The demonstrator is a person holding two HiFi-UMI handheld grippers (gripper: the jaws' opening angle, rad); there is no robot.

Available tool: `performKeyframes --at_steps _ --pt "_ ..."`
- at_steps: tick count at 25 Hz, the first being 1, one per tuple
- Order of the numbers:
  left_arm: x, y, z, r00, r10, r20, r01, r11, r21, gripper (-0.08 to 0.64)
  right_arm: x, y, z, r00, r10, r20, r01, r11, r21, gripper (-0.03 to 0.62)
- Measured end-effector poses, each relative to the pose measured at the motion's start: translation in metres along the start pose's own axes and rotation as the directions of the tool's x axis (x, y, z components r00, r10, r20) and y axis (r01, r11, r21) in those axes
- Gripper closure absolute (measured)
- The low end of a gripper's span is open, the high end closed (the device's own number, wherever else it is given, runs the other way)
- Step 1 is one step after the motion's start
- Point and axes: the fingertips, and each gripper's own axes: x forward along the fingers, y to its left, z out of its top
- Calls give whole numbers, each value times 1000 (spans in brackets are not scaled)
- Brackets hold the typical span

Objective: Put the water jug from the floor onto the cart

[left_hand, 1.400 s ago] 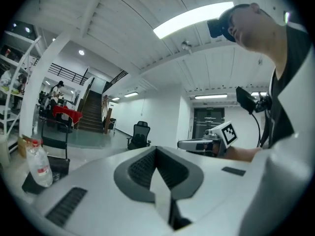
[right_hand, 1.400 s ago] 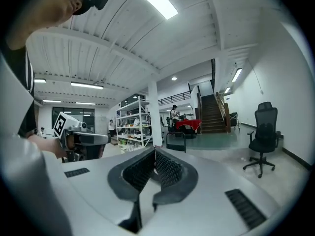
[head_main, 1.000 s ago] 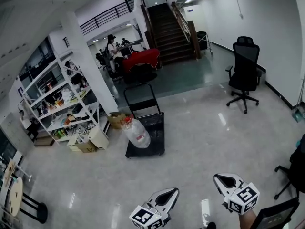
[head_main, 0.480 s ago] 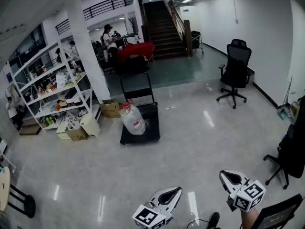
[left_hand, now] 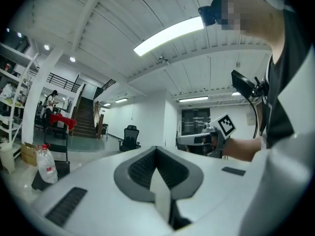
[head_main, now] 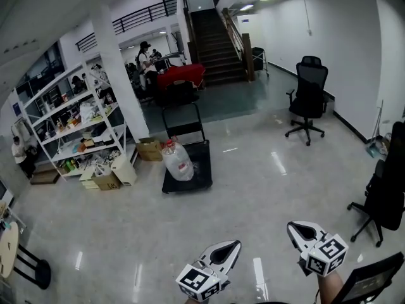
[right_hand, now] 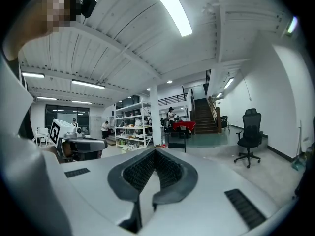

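The water jug (head_main: 178,163), clear with a red cap and a red label, sits on the cart (head_main: 201,170), on the left part of its black deck and just in front of the upright handle frame. In the left gripper view the same jug (left_hand: 47,164) shows small at the far left, resting on the dark cart (left_hand: 39,178). Cart and jug stand on the pale glossy floor (head_main: 253,189), well apart from both grippers, which show at the bottom edge of the head view.

The left gripper (head_main: 230,248) has its 2 jaws pressed together with nothing between them, and it points roughly level across the room. The right gripper (head_main: 297,228) is likewise closed and empty, its ribbed pads meeting along 1 line. Each gripper shows in the other's view: the right gripper (left_hand: 204,138) with its marker cube, and the left gripper (right_hand: 83,144).

Just left of the cart lie cardboard boxes (head_main: 150,149), and beyond them a white shelving unit (head_main: 69,128) loaded with small items. A white column (head_main: 123,87) rises beside the shelves. Behind the cart is a table with a red cloth (head_main: 184,76), a person (head_main: 145,59) near it, and a staircase (head_main: 220,40). A black office chair (head_main: 307,100) stands to the right, near the white wall.
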Motion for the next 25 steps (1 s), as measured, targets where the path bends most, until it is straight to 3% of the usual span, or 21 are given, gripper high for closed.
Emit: performKeyframes --at_steps 7,25 --pt "38 -74 9 1000 -11 -1 11 1000 27 558 -76 -39 -1 1000 -16 21 16 1000 -17 591" --pt "41 -125 11 998 66 -22 -66 997 35 558 -124 -52 1 998 38 53 -37 999 -24 591"
